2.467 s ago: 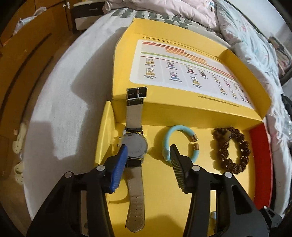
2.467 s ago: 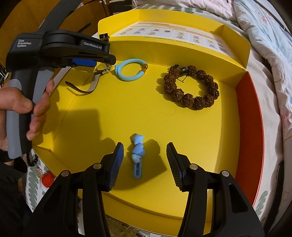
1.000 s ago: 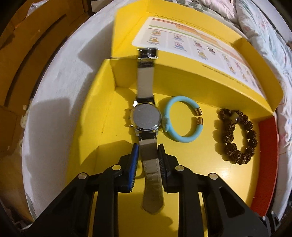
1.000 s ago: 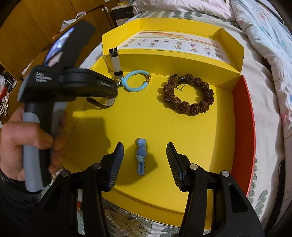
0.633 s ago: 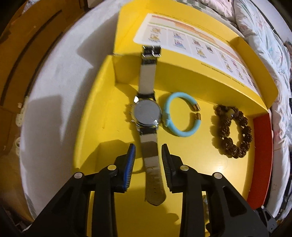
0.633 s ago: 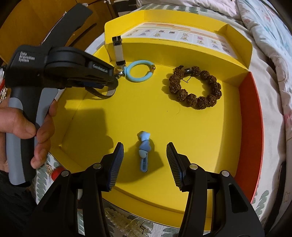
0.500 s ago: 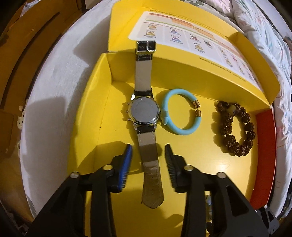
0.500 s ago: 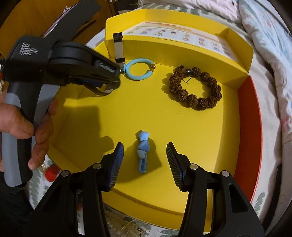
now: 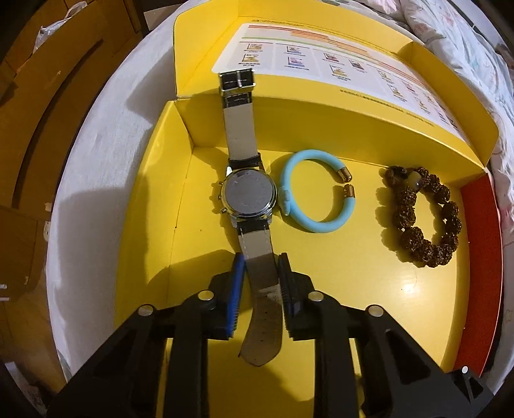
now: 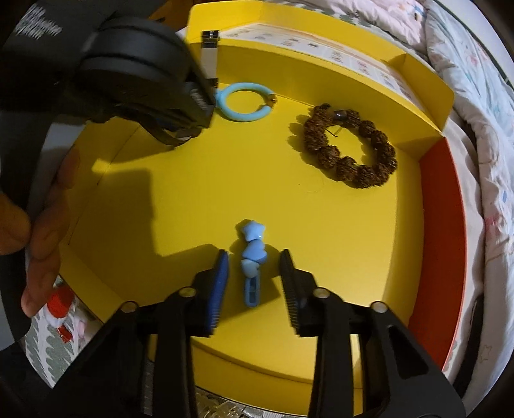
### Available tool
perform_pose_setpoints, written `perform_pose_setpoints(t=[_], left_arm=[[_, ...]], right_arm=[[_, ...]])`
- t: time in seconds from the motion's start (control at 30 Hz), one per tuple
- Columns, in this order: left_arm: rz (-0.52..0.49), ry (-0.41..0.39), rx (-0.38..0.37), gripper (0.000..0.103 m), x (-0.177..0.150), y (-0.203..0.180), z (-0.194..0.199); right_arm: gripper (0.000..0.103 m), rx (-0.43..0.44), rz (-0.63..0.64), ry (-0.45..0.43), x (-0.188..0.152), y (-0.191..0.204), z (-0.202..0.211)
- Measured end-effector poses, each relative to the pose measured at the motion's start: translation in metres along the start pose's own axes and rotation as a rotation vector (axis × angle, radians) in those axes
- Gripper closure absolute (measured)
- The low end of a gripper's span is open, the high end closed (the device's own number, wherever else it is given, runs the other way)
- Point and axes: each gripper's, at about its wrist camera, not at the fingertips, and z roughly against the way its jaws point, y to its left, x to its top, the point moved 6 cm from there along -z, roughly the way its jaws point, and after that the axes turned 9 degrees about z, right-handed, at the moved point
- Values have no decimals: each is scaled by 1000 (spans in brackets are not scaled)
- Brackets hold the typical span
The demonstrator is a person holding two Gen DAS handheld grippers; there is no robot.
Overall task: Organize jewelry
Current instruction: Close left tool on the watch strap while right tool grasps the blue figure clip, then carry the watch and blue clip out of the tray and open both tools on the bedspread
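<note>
On the bed, a white-and-pink quilt [image 9: 456, 19] lies at the far right with a big yellow box [image 9: 321, 135] opened flat on the white sheet, red edge strip [image 9: 482, 257] on its right side, printed chart [image 9: 337, 61] on the raised flap at the back. Jewelry sits in the box floor, back row from left: watch [image 9: 249, 196] face-down, buckle end propped up over the back wall, lower strap running toward the camera; blue open bangle [image 9: 316, 205] touching the watch case on its right; brown bead bracelet [image 9: 424, 215] further right, apart from the bangle. Blue hair clip [image 10: 252, 267] with star and heart shapes lies alone near the front edge of the box, well apart from the back row. Left gripper [image 9: 260, 273] points down at the lower strap, its jaws have just been closing and now sit against both strap edges, pinching it, strap flat on the box. Right gripper [image 10: 253, 276] hangs over the hair clip, its jaws have just been closing, clip between them but gaps visible on both sides, pads not touching it. In the right wrist view the left gripper body is blurred and a hand [image 10: 41, 225] wraps its handle at the left edge. Small red-and-white item [image 10: 59, 305] outside the box at lower left, too blurred to tell.
</note>
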Motion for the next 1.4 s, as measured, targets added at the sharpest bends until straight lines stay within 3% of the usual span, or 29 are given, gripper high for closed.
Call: perform_pose_setpoints(t=[0.13, 0.2, 0.77, 1.4], left_arm=[[7, 8, -23, 82, -5, 7, 4], [30, 23, -54, 83, -2, 11, 5], [129, 6, -233, 84, 15, 38, 49], [125, -101, -240, 84, 11, 33, 101]], right_arm=[[88, 42, -56, 5, -4, -13, 2], [90, 61, -80, 3, -5, -19, 3], [90, 285, -242, -89, 4, -47, 33], [90, 313, -281, -145, -3, -59, 62]])
